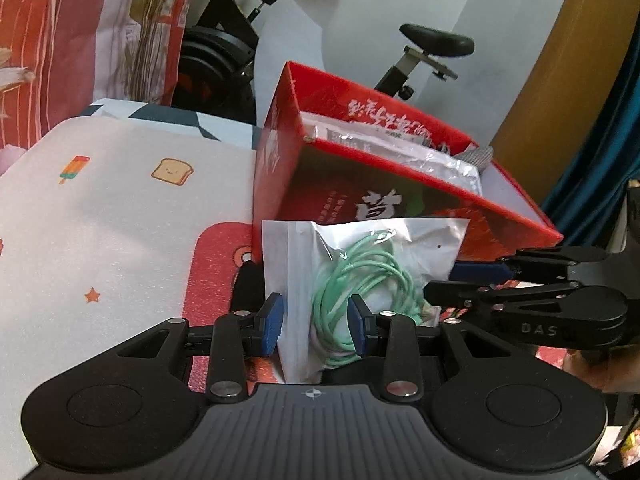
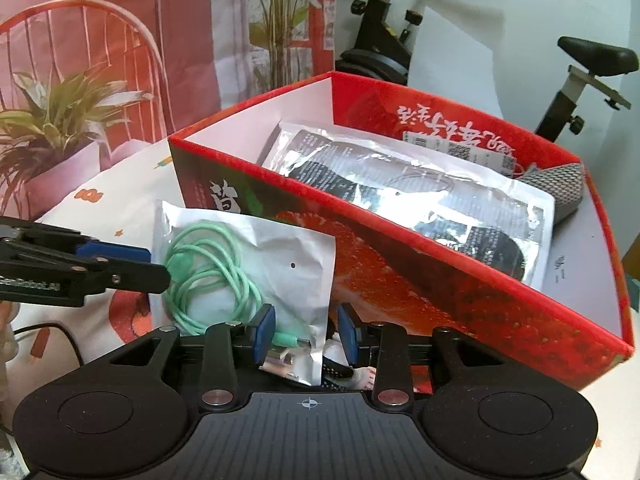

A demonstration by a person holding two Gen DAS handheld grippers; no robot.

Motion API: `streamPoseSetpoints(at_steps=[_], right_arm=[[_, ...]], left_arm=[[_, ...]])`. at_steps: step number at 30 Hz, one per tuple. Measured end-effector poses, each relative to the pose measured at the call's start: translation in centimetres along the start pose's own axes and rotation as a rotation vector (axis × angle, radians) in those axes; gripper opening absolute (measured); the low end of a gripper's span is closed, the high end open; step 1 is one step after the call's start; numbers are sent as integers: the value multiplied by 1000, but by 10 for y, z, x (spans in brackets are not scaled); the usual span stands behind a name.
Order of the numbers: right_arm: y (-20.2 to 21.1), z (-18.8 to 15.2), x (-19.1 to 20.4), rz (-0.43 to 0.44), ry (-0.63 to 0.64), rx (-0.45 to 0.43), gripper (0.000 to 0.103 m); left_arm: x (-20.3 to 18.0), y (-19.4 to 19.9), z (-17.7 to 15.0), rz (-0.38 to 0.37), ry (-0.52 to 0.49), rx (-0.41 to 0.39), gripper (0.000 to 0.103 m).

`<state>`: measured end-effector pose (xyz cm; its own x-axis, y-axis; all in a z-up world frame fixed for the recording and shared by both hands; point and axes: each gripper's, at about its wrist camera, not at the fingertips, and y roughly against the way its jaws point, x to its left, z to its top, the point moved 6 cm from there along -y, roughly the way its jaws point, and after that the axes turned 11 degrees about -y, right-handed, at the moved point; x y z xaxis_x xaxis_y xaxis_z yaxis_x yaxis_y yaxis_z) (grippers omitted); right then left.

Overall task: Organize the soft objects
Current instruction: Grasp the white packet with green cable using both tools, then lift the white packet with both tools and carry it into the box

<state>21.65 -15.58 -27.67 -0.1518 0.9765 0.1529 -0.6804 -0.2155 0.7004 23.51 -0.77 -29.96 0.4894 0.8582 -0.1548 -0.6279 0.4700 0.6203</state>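
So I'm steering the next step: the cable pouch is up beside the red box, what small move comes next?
Probably lift the pouch a little and carry it over the near wall of the red box. Both the left gripper and the right gripper hold it, it stands outside that wall, and a silver packet already lies inside.

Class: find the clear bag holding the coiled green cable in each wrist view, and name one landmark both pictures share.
Left wrist: bag with green cable, low centre, between the left gripper's blue pads.
Right wrist: the bag lies left of centre, its lower corner between the right gripper's pads.
Shared landmark: red box behind the bag.
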Motion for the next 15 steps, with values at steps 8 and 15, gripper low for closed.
streamPoseSetpoints(at_steps=[8, 15], right_arm=[[-7, -1, -1, 36, -17, 19, 32], [-2, -1, -2, 43, -29, 11, 23]], left_arm=[[5, -8, 5, 2, 14, 23, 38], [-6, -7, 13, -6, -32, 24, 30]])
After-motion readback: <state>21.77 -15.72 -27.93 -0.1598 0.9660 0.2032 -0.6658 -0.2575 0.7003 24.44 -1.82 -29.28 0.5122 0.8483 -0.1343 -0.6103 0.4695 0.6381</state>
